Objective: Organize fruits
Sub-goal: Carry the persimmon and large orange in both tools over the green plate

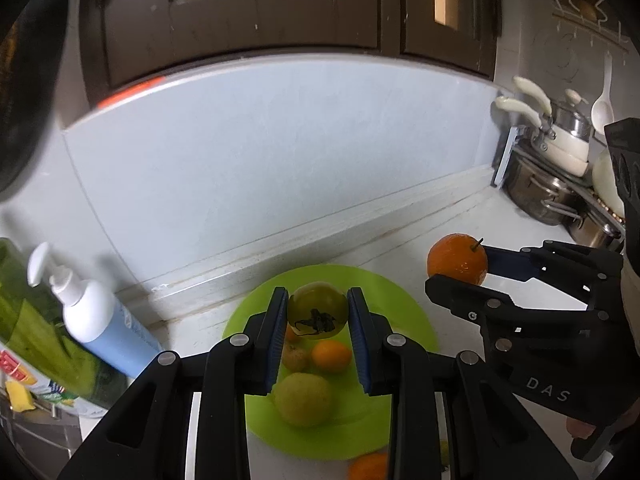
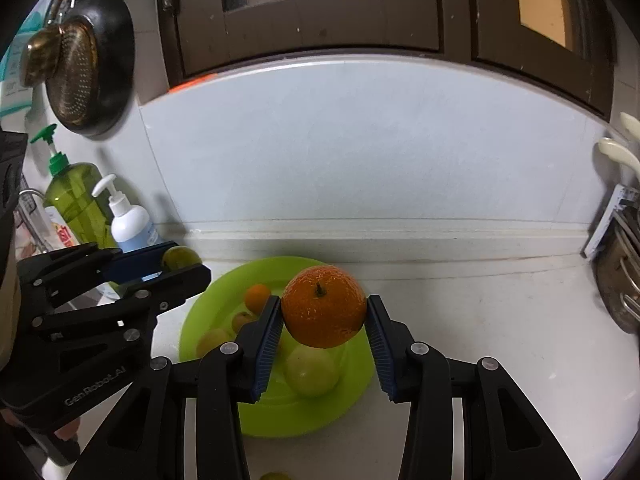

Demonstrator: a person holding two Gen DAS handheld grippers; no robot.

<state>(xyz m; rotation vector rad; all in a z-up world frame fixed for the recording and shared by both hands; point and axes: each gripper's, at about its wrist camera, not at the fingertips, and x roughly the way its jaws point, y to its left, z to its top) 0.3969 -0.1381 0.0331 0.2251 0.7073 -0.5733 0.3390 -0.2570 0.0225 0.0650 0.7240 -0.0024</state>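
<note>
Nearest, in the left wrist view: left gripper (image 1: pixel 317 312) with jaws closed partway onto a green tomato (image 1: pixel 318 309), pads pressing its two sides, dark calyx turned toward the camera, fruit lifted clear above the lime-green plate (image 1: pixel 404 308). Probably carried high so as to come down into a free spot without knocking what already lies there. In the right wrist view: right gripper (image 2: pixel 324 312) with jaws spread wider around a larger orange (image 2: pixel 324 306), stem facing the lens, gripped at its widest part, likewise hanging over the plate.

Below, on the plate: a pale yellow-green fruit (image 1: pixel 303 399) at the near side, a small orange citrus (image 1: pixel 331 355) and a brownish little fruit (image 1: pixel 295 357) behind it, grouped near the middle. Just off the near rim, on the white desk (image 1: pixel 460 224), another orange fruit (image 1: pixel 370 466), not yet gathered.

Further left: white pump bottle (image 2: pixel 130 222) and green soap bottle (image 2: pixel 76 208). At the right end, stacked pots (image 1: pixel 560 168). Beyond, the wall panel and dark cabinets.
</note>
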